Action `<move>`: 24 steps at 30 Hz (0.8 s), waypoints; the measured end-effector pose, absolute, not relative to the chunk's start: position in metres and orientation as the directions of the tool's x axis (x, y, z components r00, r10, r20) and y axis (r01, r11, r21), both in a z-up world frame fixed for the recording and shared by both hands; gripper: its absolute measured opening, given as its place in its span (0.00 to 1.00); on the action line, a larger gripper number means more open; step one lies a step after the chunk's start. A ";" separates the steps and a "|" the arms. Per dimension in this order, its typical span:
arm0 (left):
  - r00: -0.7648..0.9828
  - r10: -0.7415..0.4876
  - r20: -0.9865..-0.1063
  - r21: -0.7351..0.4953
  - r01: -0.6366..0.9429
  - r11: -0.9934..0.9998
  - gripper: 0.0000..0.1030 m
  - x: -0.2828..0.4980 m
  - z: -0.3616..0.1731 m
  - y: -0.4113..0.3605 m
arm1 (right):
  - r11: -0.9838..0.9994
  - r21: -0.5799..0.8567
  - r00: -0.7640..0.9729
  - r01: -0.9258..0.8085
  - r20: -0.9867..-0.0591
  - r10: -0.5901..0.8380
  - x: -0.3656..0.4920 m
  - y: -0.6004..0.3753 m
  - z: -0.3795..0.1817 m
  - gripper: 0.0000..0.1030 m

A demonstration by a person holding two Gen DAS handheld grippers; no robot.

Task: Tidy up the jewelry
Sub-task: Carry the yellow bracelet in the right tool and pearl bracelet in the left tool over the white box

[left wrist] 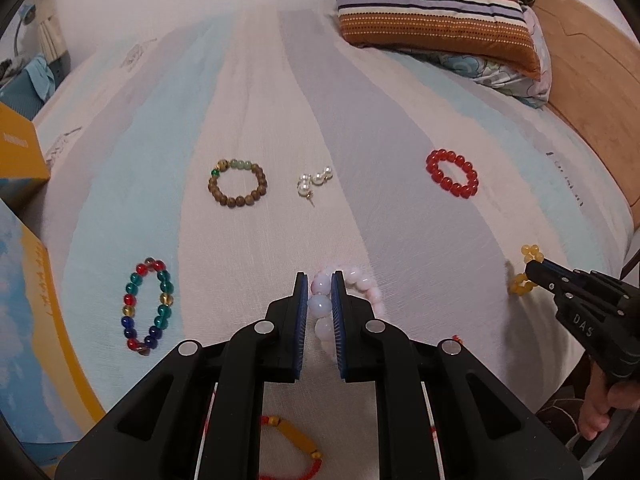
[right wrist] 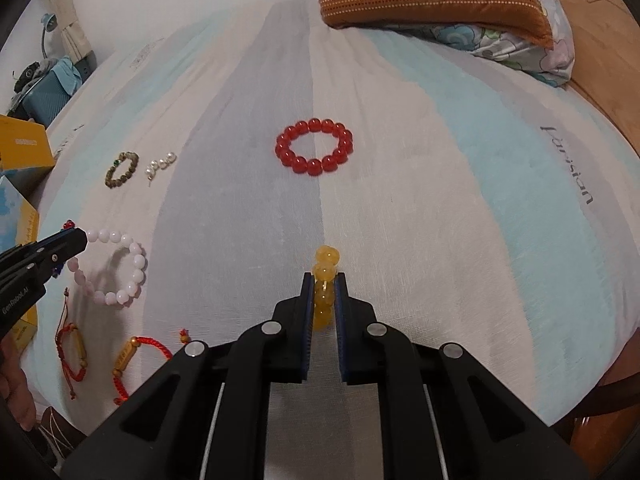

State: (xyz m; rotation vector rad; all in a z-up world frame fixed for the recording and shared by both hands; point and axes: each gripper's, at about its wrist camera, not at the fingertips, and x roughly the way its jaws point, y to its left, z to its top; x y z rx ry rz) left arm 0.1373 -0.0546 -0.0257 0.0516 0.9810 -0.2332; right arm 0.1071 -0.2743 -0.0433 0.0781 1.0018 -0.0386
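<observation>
On a striped bedsheet (left wrist: 256, 100) lie several bracelets. My left gripper (left wrist: 320, 280) is shut on a pale pink bead bracelet (left wrist: 320, 306), its beads pinched between the blue pads; from the right wrist view the pink bracelet (right wrist: 128, 268) hangs just above the sheet from the left gripper (right wrist: 82, 240). My right gripper (right wrist: 324, 278) is shut on a yellow bead bracelet (right wrist: 326, 264), standing on edge between the pads. In the left wrist view the right gripper (left wrist: 532, 272) holds the yellow bracelet (left wrist: 530, 256) at the far right.
A red bead bracelet (right wrist: 314, 146), a brown wooden one (left wrist: 238, 182), a multicoloured glass one (left wrist: 146, 306), pearl earrings (left wrist: 314, 180) and red-cord bracelets (right wrist: 128, 364) lie around. Yellow and blue boxes (left wrist: 20, 152) stand left. Pillows (left wrist: 432, 8) lie at the back.
</observation>
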 end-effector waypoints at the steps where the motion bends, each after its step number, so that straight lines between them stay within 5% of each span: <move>1: 0.532 -0.175 -0.828 -0.065 0.220 0.973 0.11 0.137 -0.023 -0.055 | 0.997 0.046 0.544 0.066 -0.839 0.003 0.106 -0.274 -0.041 0.09; 24: 0.600 -0.130 -0.789 -0.054 0.143 0.988 0.11 0.129 0.062 -0.002 | 0.999 -0.008 0.578 0.041 -0.816 -0.030 0.116 -0.243 0.016 0.09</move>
